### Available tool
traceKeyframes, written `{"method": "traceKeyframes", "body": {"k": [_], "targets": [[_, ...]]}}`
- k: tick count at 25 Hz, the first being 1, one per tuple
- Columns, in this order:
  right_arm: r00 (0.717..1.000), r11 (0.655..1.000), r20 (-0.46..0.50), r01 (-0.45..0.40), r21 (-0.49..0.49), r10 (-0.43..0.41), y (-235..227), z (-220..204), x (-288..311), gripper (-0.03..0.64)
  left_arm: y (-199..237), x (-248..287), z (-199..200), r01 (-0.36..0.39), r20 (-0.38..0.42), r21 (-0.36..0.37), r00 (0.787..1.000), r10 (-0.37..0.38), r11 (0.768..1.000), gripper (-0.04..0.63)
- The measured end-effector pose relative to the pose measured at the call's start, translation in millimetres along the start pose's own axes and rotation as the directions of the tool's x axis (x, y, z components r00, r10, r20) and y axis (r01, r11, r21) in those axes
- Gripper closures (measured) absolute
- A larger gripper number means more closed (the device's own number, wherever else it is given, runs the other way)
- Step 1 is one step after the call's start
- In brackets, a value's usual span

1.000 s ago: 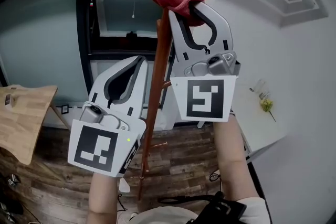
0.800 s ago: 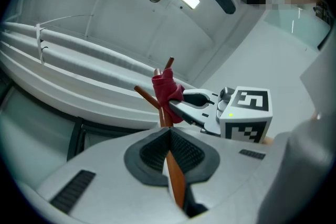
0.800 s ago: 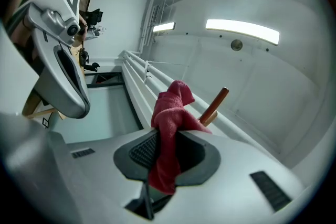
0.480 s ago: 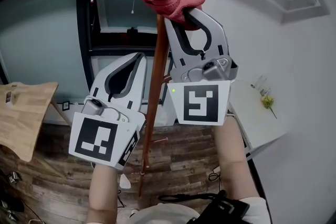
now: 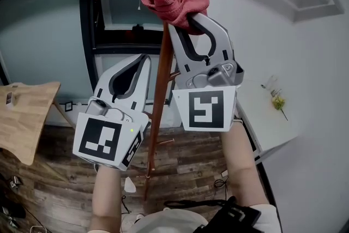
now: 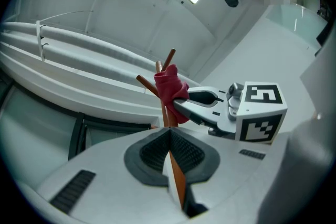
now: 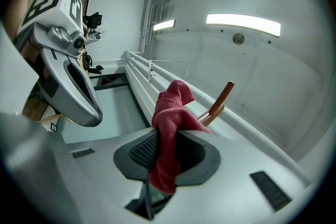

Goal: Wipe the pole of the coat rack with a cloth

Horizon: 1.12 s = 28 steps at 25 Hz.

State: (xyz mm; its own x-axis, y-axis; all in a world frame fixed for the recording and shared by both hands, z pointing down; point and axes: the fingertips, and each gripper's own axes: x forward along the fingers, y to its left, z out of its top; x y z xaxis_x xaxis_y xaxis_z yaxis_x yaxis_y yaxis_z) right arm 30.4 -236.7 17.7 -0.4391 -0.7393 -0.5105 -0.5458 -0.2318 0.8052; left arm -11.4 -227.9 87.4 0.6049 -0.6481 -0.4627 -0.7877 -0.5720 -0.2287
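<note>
Red cloth (image 5: 177, 0), soft and light, is pinched in the right claw (image 5: 185, 20), bunched on the pole (image 5: 162, 79) up high. The left claw (image 5: 144, 58) clamps the stiff, likely tippy pole lower.

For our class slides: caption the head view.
Right gripper holds red cloth against coat rack pole; left gripper grips pole below.

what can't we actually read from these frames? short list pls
- Pole surface under the cloth: covered by the cloth in all views, so contact is unreadable.
- Right gripper jaw tips: buried in cloth, head view.
- Left gripper grip: pole shows in the slit between its jaws in the left gripper view, beside them in the head view; unclear.
- Small items on the white surface: too small, head view.
</note>
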Motion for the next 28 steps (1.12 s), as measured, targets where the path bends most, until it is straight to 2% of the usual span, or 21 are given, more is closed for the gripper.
{"method": "traceKeyframes", "body": {"k": [9, 22, 28], "targets": [[1.000, 1.000, -0.014, -0.024, 0.008, 0.024, 14, -5, -7, 0.535, -2, -3, -1, 0.001, -0.002, 0.019, 1.000, -0.001, 1.000, 0.583], [0.999, 0.999, -0.013, -0.043, 0.032, 0.044, 30, -8, -15, 0.535, 2, -14, -20, -0.014, -0.043, 0.009, 0.999, 0.014, 1.000, 0.583], [0.997, 0.997, -0.037, -0.070, 0.014, 0.071, 39, -10, -18, 0.535, 5, -19, -28, -0.021, -0.057, -0.004, 0.998, 0.021, 1.000, 0.583]]}}
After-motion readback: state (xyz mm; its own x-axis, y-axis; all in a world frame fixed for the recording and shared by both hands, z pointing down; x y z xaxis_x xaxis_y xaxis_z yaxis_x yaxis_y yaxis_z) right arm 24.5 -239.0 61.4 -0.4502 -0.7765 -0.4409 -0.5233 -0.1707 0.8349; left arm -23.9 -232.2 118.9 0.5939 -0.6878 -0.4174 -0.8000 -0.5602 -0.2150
